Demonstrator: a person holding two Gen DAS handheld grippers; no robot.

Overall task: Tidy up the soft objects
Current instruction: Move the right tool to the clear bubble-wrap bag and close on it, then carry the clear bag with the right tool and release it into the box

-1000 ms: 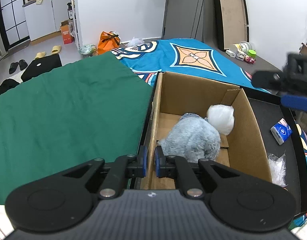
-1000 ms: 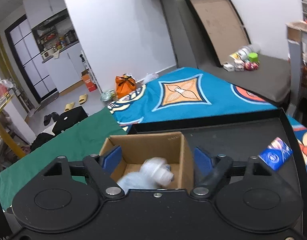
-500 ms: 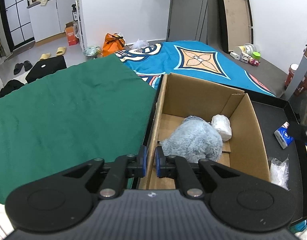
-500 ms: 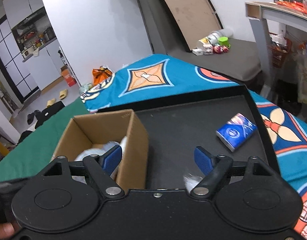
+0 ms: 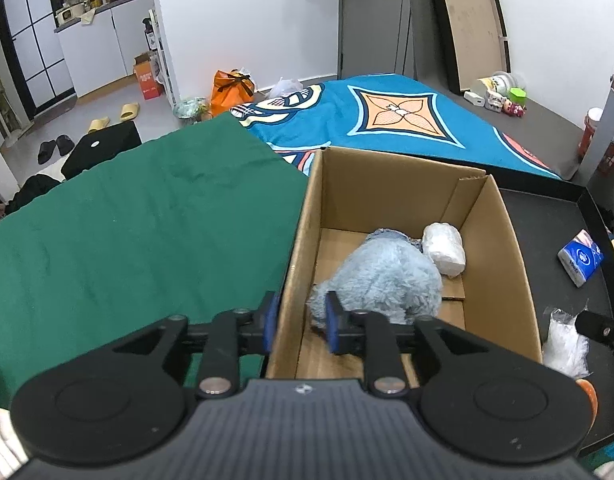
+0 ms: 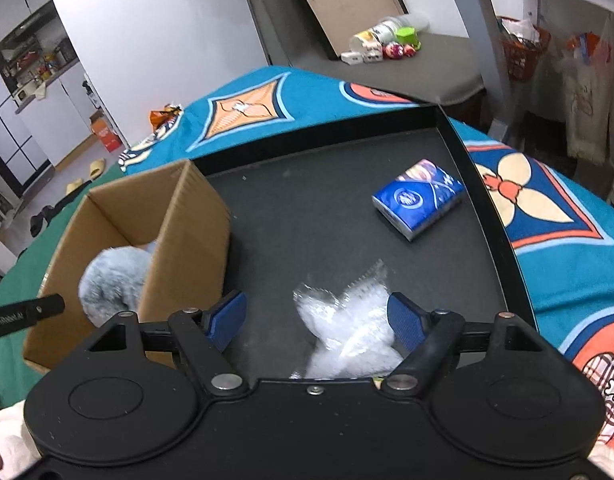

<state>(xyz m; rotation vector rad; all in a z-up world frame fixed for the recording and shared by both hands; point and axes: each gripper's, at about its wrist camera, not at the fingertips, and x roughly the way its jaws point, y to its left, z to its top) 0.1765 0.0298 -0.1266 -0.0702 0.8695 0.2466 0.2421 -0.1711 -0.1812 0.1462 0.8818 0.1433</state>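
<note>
The blue plush toy (image 5: 387, 276) lies inside the cardboard box (image 5: 503, 240) with the white wrapped bundle (image 5: 445, 249) touching its far right side, and your left gripper (image 5: 301, 322) straddles the box's near left wall with its jaws opening, one pad outside the wall and the other inside, just beside the plush, with no pad seen pressing. Your right gripper (image 6: 317, 320) hangs over the black tray (image 6: 487, 208) right of the box, jaws spread wide around the crinkled clear plastic bag (image 6: 347, 328) without pinching it. The blue tissue pack (image 6: 419, 198) lies farther off on the tray, well apart from the bag, and the tray rests on the blue patterned cloth (image 6: 567, 248), with the green cloth (image 5: 127, 232) to the left of the box.
</note>
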